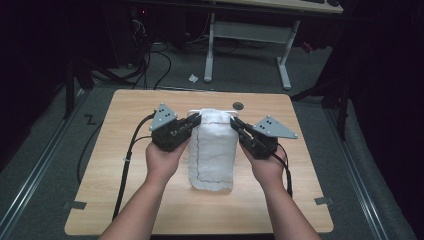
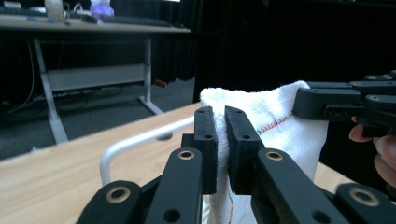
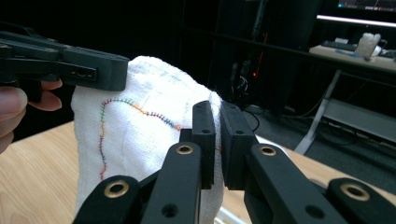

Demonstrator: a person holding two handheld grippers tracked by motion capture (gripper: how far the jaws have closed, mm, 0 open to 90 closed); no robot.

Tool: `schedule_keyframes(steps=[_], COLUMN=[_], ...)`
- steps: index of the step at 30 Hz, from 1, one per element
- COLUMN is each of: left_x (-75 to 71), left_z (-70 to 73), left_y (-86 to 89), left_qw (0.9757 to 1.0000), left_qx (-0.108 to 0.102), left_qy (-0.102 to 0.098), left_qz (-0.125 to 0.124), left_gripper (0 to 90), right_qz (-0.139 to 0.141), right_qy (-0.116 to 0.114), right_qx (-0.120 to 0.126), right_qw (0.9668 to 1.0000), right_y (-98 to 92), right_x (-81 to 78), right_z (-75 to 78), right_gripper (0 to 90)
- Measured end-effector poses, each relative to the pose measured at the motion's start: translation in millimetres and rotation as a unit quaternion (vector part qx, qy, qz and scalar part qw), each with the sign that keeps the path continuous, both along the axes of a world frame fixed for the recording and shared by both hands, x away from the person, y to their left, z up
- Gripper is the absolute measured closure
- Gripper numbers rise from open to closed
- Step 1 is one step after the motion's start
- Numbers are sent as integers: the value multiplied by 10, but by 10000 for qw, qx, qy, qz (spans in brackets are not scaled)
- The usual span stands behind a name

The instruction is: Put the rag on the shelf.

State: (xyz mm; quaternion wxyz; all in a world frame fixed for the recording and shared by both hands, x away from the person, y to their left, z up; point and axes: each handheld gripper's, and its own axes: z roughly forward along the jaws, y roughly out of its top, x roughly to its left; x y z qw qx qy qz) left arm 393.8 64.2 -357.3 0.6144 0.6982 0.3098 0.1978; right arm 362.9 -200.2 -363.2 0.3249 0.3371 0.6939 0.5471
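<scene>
Jaws of the left gripper (image 1: 192, 122) clamped on the top left corner of a white towel (image 1: 214, 150); jaws of the right gripper (image 1: 234, 123) clamped on the top right corner. In the left gripper view, black pads (image 2: 208, 140) pinched flat on a fold of white cloth; same pinch in the right gripper view, with a line of coloured stitching (image 3: 140, 109) curving across the fabric. Towel at centre of the high view, top edge stretched between the two grippers, body hanging down, lower end resting on the light wooden tabletop (image 1: 125, 150). White wire rail (image 2: 140, 140) on the tabletop just behind the towel; small dark disc (image 1: 238, 105) beyond it, toward the top of the frame. Person's hands (image 1: 162, 160) wrapped around each gripper, forearms entering from the bottom edge.

Likely step: lifting the towel by both corners. Best done with both hands at even height, top edge taut, grip unbroken, lower hem clear of the tabletop before any sideways move, rail avoided.
</scene>
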Motion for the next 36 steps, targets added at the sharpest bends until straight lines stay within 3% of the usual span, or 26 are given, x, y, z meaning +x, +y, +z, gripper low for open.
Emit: schedule_keyframes(steps=[12,23,31,36], left_x=[6,36,255,494], left_z=[373,453,713,874], left_y=[-26,-45,-74,-106], left_qw=[9990,9987,9978,9972], left_qx=[-29,-22,84,249], left_qy=[-444,-514,-659,-703], left_qz=[-97,-67,11,100], left_gripper=[842,842,843,843], right_qz=[-69,-76,-146,-178], right_qy=[-350,-477,-542,-402], right_qx=[113,84,120,301], right_qw=[9993,9988,9984,9986], right_y=[-86,-107,-109,-138], right_x=[2,8,177,451], right_z=[343,509,705,851], right_gripper=[861,861,862,861])
